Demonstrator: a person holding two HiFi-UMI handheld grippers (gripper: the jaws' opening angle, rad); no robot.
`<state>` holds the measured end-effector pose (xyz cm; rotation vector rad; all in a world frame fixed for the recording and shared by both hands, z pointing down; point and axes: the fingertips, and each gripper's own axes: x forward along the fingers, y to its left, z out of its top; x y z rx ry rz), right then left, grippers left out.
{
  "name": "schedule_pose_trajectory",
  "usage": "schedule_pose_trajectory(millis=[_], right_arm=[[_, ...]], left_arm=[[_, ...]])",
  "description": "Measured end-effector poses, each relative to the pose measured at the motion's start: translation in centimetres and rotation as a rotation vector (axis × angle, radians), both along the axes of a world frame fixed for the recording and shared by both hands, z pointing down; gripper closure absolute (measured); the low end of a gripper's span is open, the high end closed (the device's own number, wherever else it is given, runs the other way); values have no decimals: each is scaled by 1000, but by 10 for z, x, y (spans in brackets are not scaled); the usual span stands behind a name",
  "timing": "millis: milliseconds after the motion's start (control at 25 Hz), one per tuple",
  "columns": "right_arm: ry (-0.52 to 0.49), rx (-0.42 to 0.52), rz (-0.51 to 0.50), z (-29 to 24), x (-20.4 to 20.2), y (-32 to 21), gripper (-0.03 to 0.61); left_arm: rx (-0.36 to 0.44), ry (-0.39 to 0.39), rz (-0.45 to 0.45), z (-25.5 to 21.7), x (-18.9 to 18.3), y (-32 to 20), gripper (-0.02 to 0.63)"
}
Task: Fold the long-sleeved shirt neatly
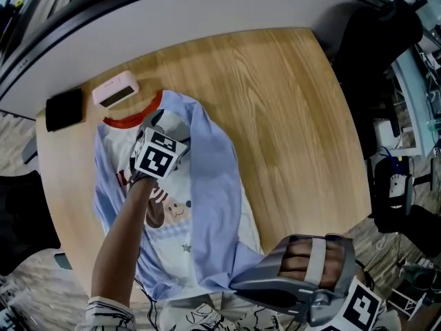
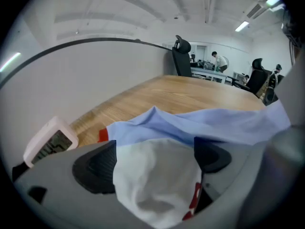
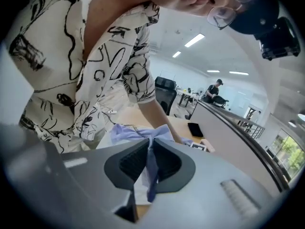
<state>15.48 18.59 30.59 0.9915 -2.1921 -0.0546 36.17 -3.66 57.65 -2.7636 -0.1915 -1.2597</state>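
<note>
I count one shirt (image 1: 207,185), soft cloth with a white printed front, pale blue sleeves and a red collar. It lies on the one wood-grain table (image 1: 289,116) with a sleeve drawn across it, near one white rounded gadget (image 1: 115,89) and one flat black slab (image 1: 64,109). My left gripper (image 2: 155,159) stands wide, loose white cloth bunched between its two ribbed black pads, while my right gripper (image 3: 151,161) is pinched tight on a blue fold at the near edge.

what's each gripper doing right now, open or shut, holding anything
Left gripper: open, with the shirt lying between its jaws.
Right gripper: shut on the shirt's blue fabric.
</note>
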Motion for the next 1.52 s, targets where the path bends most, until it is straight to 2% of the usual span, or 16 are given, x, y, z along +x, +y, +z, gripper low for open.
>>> schedule_pose_trajectory(millis=[240, 560, 720, 880, 1000, 1080, 1160, 1240, 1360, 1440, 1520], right_arm=[[72, -129, -78, 58, -38, 20, 538], [164, -305, -121, 191, -94, 41, 535], [197, -378, -95, 242, -109, 51, 531], [190, -456, -22, 262, -116, 57, 513], [208, -522, 10, 274, -118, 67, 414], [214, -567, 36, 277, -118, 73, 384], [213, -613, 46, 275, -121, 80, 279], [209, -635, 29, 268, -131, 89, 207], [116, -605, 36, 245, -149, 93, 198], [-31, -530, 151, 224, -154, 84, 196], [-189, -436, 306, 204, -147, 79, 177]], left_arm=[[90, 48, 28, -44, -46, -35, 94], [24, 229, 60, -103, -90, 0, 94], [-8, 303, 91, -124, -108, 23, 94], [-6, 359, 140, -140, -134, 49, 94], [-9, 383, 170, -147, -156, 69, 95], [-23, 407, 184, -153, -173, 82, 115], [-47, 430, 185, -162, -193, 92, 139], [-63, 447, 164, -171, -217, 97, 173], [-66, 525, 67, -194, -262, 93, 253], [-96, 554, -39, -205, -301, 86, 297], [-104, 530, -122, -207, -344, 84, 330]])
